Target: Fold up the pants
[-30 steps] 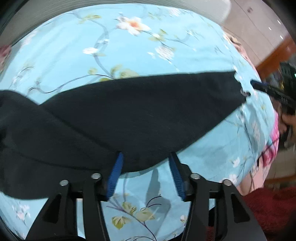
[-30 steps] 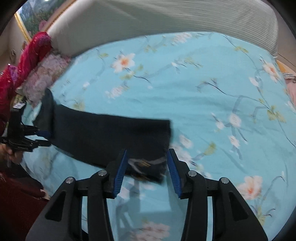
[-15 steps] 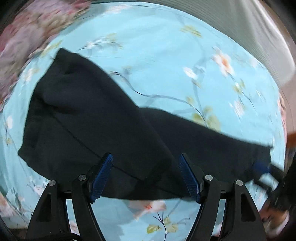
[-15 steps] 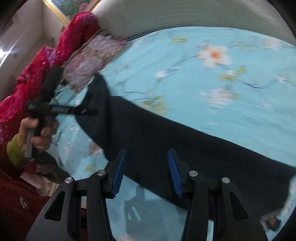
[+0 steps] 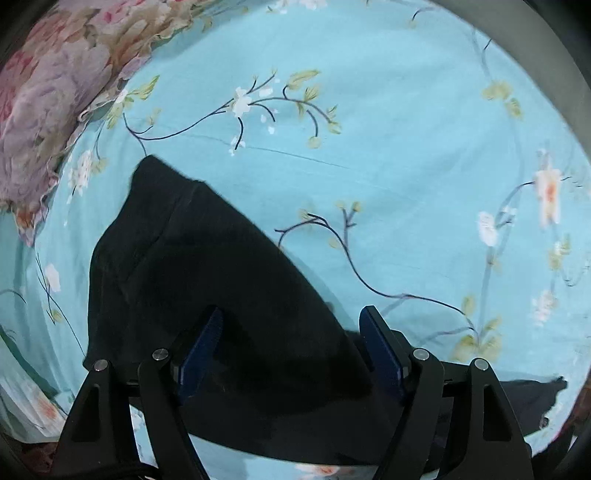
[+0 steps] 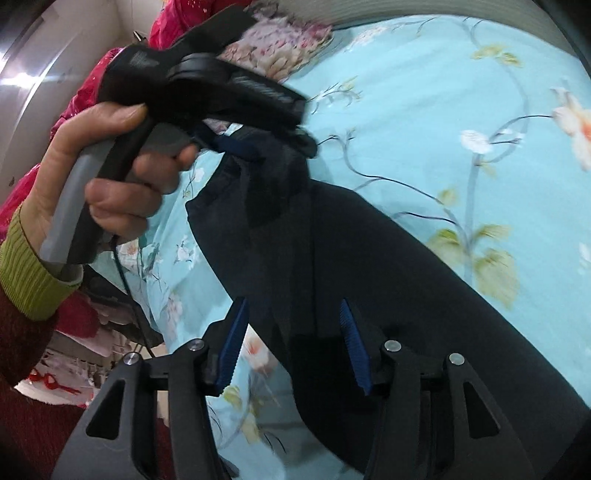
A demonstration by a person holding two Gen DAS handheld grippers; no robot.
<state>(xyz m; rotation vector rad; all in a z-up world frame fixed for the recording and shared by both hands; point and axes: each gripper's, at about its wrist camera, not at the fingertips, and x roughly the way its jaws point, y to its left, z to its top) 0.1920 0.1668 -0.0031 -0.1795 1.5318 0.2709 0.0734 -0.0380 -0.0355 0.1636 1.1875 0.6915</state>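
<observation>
Black pants [image 5: 207, 280] lie stretched out on a light blue flowered bedsheet [image 5: 406, 147]. My left gripper [image 5: 291, 314] points straight down over one end of them. Its jaws are opening, and the cloth lies between the blue pads [image 5: 199, 350] without being pressed. In the right wrist view the pants [image 6: 369, 266] run from lower right up to the left gripper [image 6: 269, 144], which a hand [image 6: 110, 166] holds. My right gripper [image 6: 292, 303] hangs over the pants close by. Its jaws are opening too, with cloth under the gap and nothing clamped.
A pink and lilac flowered pillow [image 5: 48, 110] lies at the sheet's upper left. Red bedding [image 6: 85, 96] is piled beyond the bed's edge at the left. A grey ribbed surface [image 6: 406, 11] borders the far side. The sheet to the right of the pants is bare.
Both grippers have travelled along the pants toward the end by the pillow, the right one leaving the hem. The left jaws have spread wider and the right ones slightly. The left wrist has rolled.
</observation>
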